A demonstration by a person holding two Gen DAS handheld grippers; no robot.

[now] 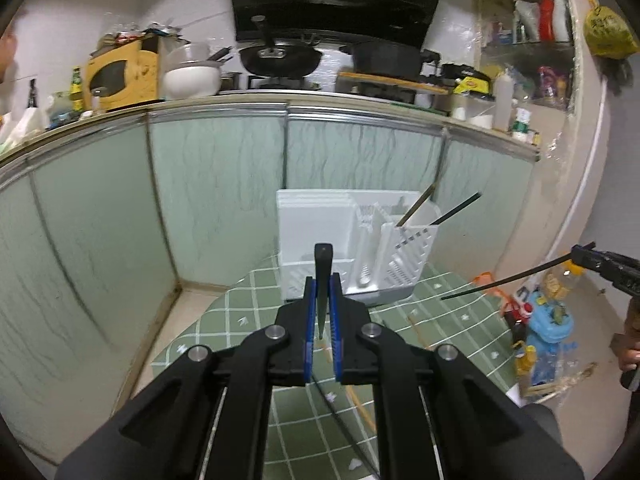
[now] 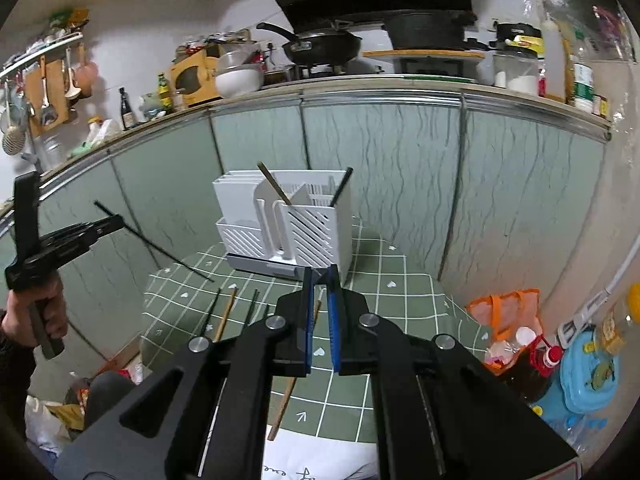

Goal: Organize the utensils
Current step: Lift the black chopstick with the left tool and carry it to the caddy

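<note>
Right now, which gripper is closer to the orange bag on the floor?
Right, as far as I can judge. The right gripper hangs on the table's side toward the orange bag; the left gripper is over the table, facing the white holder.

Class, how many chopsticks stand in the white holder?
2: a brown chopstick leaning left and a black chopstick leaning right in the right wrist view; others could hide inside.
</note>
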